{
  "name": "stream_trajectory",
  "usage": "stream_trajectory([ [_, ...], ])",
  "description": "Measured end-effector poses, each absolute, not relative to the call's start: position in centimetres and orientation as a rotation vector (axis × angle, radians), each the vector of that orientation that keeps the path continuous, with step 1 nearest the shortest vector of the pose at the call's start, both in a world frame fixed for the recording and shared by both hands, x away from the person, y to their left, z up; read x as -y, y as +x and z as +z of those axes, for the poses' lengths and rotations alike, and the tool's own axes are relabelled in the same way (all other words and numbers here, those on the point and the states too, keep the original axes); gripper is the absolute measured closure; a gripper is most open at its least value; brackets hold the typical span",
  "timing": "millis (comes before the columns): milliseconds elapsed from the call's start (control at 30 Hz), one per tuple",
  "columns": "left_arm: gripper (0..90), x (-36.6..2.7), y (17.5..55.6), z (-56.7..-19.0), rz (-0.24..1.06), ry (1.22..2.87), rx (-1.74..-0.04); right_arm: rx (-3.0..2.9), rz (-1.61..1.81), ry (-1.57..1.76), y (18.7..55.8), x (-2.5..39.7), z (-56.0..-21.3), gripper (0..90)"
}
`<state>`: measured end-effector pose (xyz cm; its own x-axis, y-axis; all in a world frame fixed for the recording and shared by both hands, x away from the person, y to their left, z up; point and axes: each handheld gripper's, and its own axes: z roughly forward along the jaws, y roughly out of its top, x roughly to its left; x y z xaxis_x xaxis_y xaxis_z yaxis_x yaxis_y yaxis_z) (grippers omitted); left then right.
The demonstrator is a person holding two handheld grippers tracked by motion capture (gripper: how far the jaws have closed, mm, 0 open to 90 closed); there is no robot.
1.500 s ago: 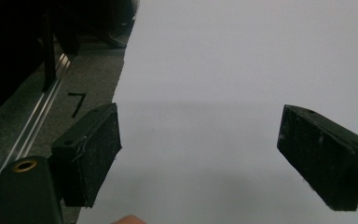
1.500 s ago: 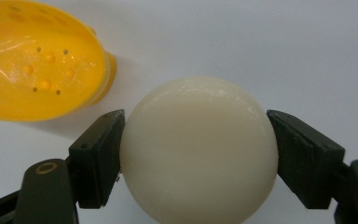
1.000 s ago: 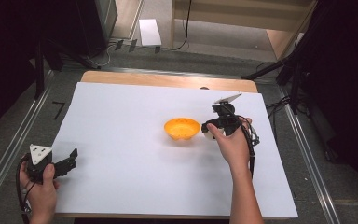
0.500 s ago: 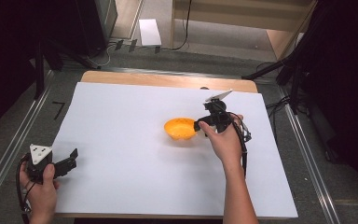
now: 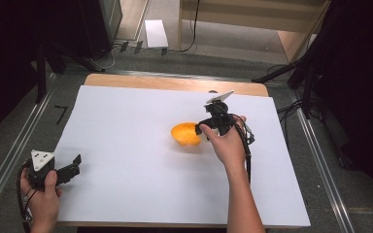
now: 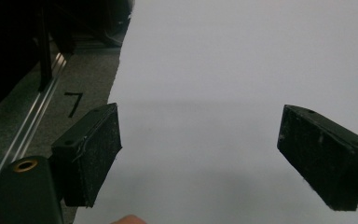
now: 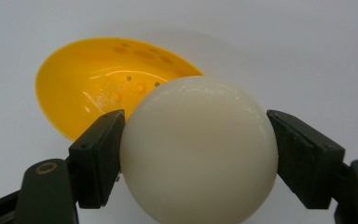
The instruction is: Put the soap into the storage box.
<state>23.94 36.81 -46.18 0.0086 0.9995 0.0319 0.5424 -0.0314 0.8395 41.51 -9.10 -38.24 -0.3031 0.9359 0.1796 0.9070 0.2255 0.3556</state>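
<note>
Right now my right tongs (image 7: 191,158) clamped on white ball (image 7: 199,149), both jaws pressed against its sides. Yellow bowl (image 7: 107,84) on white tabletop (image 5: 126,126) just beyond ball, rim behind it. My left tongs (image 6: 198,156) spread wide, nothing between, low over tabletop near its edge, well apart from bowl.

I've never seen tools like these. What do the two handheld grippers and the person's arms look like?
Each gripper, left and right, is black, with two blocky jaws faced in rough dark pads and a brass-coloured rivet at the joint. A grey three-cornered plate with dark dots sits on top, and a black cable trails back. The forearms are bare, no sleeves.
</note>
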Motion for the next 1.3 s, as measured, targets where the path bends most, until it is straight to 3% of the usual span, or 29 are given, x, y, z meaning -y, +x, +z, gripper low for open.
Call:
stream_trajectory([
  [1300, 14.3, -36.8, 23.9, -46.2, 0.901, 1.649, -1.602, -2.48, 0.545, 1.749, 43.2, 4.6, -39.6, 22.8],
])
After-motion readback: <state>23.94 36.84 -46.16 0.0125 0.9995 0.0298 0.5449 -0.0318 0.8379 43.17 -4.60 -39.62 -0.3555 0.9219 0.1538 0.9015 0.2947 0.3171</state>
